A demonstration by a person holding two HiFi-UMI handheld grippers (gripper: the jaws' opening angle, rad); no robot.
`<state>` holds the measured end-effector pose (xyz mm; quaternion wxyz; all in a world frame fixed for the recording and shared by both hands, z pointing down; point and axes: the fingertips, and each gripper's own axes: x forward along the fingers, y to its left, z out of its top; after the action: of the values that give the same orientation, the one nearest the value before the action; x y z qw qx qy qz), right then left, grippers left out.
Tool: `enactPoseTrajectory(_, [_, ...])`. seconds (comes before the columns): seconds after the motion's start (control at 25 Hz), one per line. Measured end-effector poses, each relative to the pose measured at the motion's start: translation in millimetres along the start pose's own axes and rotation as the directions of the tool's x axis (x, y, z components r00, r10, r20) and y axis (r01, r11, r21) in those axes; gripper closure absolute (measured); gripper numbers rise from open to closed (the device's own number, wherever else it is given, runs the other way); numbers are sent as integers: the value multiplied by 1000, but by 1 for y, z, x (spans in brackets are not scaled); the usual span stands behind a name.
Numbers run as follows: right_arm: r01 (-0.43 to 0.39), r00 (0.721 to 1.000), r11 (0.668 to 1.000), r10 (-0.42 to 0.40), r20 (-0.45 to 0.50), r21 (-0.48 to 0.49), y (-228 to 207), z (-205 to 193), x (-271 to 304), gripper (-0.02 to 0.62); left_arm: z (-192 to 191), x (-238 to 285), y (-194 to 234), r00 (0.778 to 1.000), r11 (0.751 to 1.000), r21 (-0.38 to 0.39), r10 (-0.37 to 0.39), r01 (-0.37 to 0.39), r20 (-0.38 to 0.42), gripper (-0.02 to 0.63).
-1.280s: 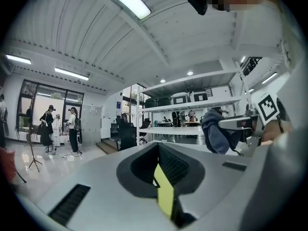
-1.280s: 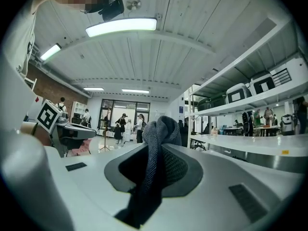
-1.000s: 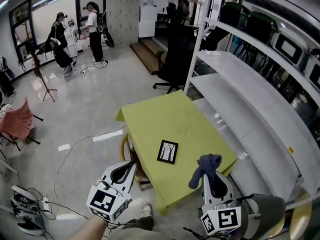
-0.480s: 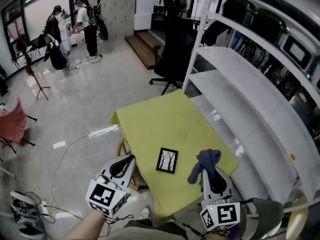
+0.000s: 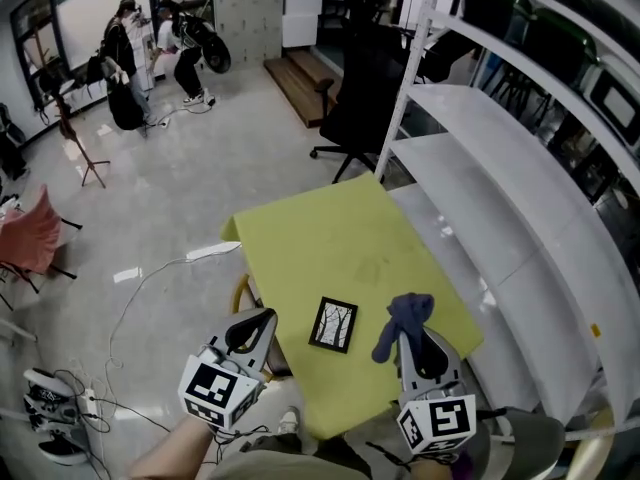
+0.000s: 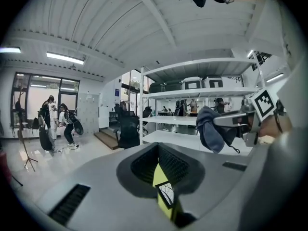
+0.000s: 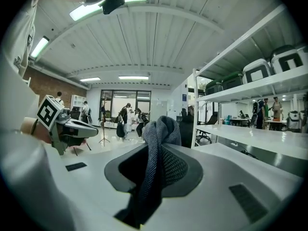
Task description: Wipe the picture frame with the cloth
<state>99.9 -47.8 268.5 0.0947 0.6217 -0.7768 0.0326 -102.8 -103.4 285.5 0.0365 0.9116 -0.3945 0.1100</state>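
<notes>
A small black picture frame point(image 5: 334, 325) with a tree print lies flat near the front of the yellow-green table point(image 5: 320, 243). My right gripper point(image 5: 410, 336) is shut on a blue-grey cloth point(image 5: 403, 320), which bunches above its jaws just right of the frame. The cloth point(image 7: 159, 148) fills the jaw gap in the right gripper view. My left gripper point(image 5: 258, 324) hovers off the table's front left edge with its jaws together and nothing in them. Through their slit a sliver of the frame point(image 6: 166, 192) shows.
White metal shelving point(image 5: 500, 188) stands along the table's right side, with a black office chair point(image 5: 365, 98) beyond the far corner. A white cable point(image 5: 150, 288) trails on the floor to the left. Two people point(image 5: 150, 53) stand far back by the windows.
Both grippers have come a little forward towards the table, so the cloth now sits closer beside the frame. The cloth stays clamped. The people at the back have shifted.
</notes>
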Motion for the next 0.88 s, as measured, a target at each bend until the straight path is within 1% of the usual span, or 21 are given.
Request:
enactPoseTrajectory(0.24, [-117, 992, 992, 115, -49, -44, -9, -13, 45, 517, -35, 42, -15, 993, 1000, -2, -25, 25, -116, 600])
enactPoseTrajectory(0.4, [-192, 978, 981, 189, -88, -27, -12, -31, 80, 517, -64, 71, -20, 986, 998, -52, -25, 16, -163, 600])
enactPoseTrajectory(0.52, [-258, 959, 966, 257, -116, 5, -8, -51, 109, 517, -92, 93, -20, 978, 995, -96, -27, 7, -205, 600])
enactPoseTrajectory(0.68, [-337, 926, 941, 337, -169, 27, 1, -86, 147, 517, -137, 122, -24, 955, 991, -132, -49, 10, -292, 600])
enactPoseTrajectory(0.88, [-409, 882, 912, 403, -244, 28, 22, -140, 188, 517, -197, 147, -24, 917, 980, -198, -79, -1, -392, 600])
